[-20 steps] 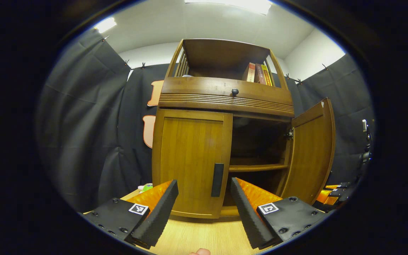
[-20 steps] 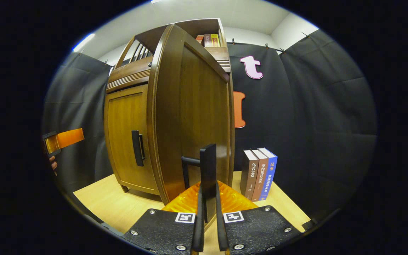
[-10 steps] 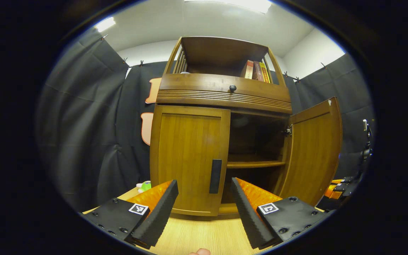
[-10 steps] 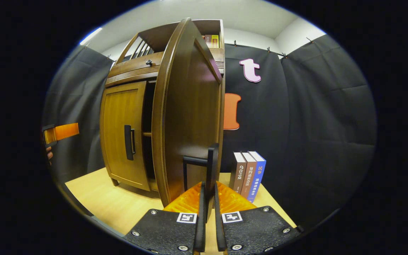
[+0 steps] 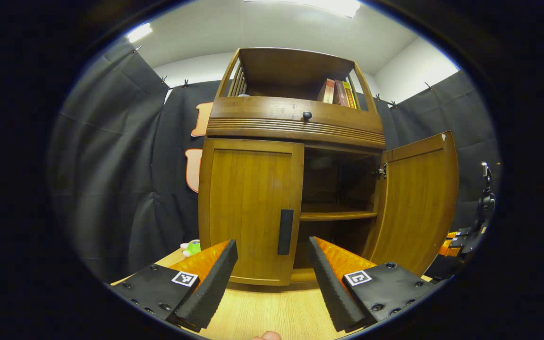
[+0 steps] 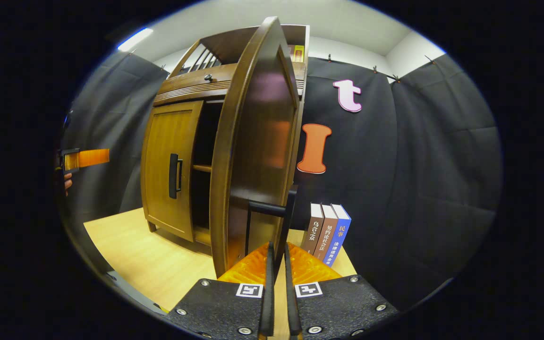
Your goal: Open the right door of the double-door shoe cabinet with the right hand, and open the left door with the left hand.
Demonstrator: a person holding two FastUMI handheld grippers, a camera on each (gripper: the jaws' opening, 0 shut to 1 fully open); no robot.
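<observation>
The wooden shoe cabinet (image 5: 295, 125) stands ahead on the table. Its left door (image 5: 248, 212) is closed, and the dark vertical handle (image 5: 285, 231) lies just beyond my left gripper (image 5: 272, 276), which is open and apart from it. The right door (image 5: 418, 203) is swung wide open, showing a shelf (image 5: 338, 216) inside. In the right gripper view that door (image 6: 258, 141) is seen nearly edge-on, and my right gripper (image 6: 277, 250) is shut on its dark handle (image 6: 285, 222). The left gripper (image 6: 85, 158) shows far left, with the closed left door (image 6: 168, 165) beside it.
Three upright books (image 6: 328, 233) stand on the table right of the open door, against the black cloth. More books (image 5: 338, 93) sit on the cabinet's top shelf above a drawer knob (image 5: 307, 114). A small green toy (image 5: 191, 246) lies left of the cabinet.
The right door has swung further open with my right gripper still shut on its handle. My left gripper stays open before the left door, its view shifting only slightly.
</observation>
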